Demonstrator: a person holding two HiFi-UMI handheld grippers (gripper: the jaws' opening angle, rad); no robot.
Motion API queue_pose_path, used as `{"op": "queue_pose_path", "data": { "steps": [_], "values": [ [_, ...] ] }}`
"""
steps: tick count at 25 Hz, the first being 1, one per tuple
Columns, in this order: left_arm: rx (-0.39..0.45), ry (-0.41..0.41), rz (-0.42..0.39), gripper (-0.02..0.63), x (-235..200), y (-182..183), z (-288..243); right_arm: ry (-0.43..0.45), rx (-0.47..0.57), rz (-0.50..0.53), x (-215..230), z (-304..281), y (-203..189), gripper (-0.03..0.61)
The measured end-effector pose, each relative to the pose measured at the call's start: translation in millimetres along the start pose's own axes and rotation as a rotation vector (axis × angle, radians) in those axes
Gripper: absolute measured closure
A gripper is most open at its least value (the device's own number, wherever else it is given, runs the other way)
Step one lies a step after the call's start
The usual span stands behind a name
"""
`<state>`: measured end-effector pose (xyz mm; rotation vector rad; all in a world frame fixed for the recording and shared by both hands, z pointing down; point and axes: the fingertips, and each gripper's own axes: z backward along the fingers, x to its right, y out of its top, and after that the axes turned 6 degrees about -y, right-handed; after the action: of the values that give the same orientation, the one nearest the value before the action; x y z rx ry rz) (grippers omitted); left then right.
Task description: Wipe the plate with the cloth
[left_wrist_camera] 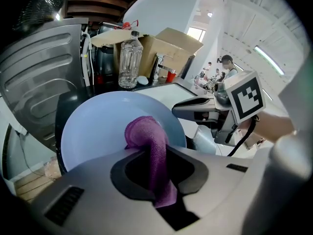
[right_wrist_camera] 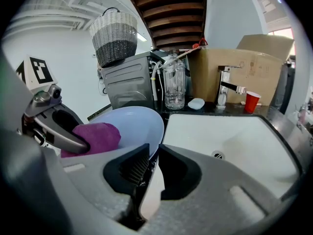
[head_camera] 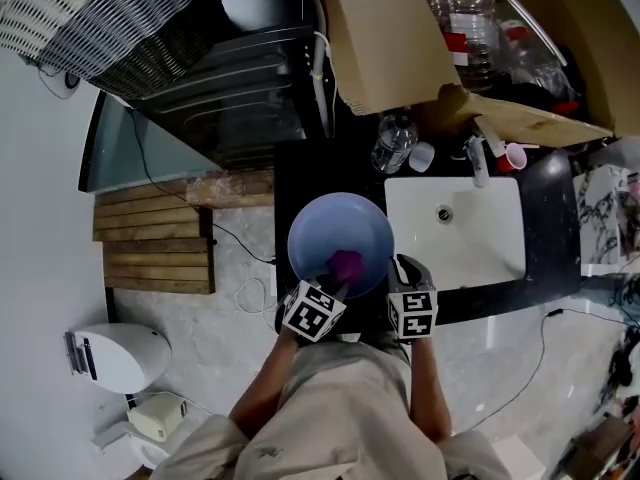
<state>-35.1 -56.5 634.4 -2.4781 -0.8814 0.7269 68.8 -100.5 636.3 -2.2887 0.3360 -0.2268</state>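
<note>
A pale blue plate (head_camera: 338, 238) is held above the dark counter, just left of the sink. My right gripper (head_camera: 400, 271) is shut on the plate's near right rim (right_wrist_camera: 155, 142). My left gripper (head_camera: 340, 286) is shut on a purple cloth (left_wrist_camera: 149, 141), and the cloth's bunched end rests on the plate's inner face (left_wrist_camera: 98, 126). In the right gripper view the cloth (right_wrist_camera: 95, 137) lies inside the plate (right_wrist_camera: 134, 126), with the left gripper (right_wrist_camera: 85, 145) clamped on it.
A white sink (head_camera: 460, 230) lies to the right with a tap (right_wrist_camera: 226, 87), a red cup (right_wrist_camera: 251, 102) and a clear bottle (right_wrist_camera: 174, 84) behind it. A cardboard box (head_camera: 385, 33) and a dark appliance (head_camera: 240, 78) stand at the back. A basket (right_wrist_camera: 114, 35) sits on the appliance.
</note>
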Motion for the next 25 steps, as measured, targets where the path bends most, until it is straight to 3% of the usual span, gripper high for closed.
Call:
{"op": "queue_pose_path", "data": {
  "steps": [25],
  "values": [
    [0.005,-0.077,-0.023,0.552,20,28,-40,0.108,-0.010,0.026,-3,-1,1,0.515]
  ]
}}
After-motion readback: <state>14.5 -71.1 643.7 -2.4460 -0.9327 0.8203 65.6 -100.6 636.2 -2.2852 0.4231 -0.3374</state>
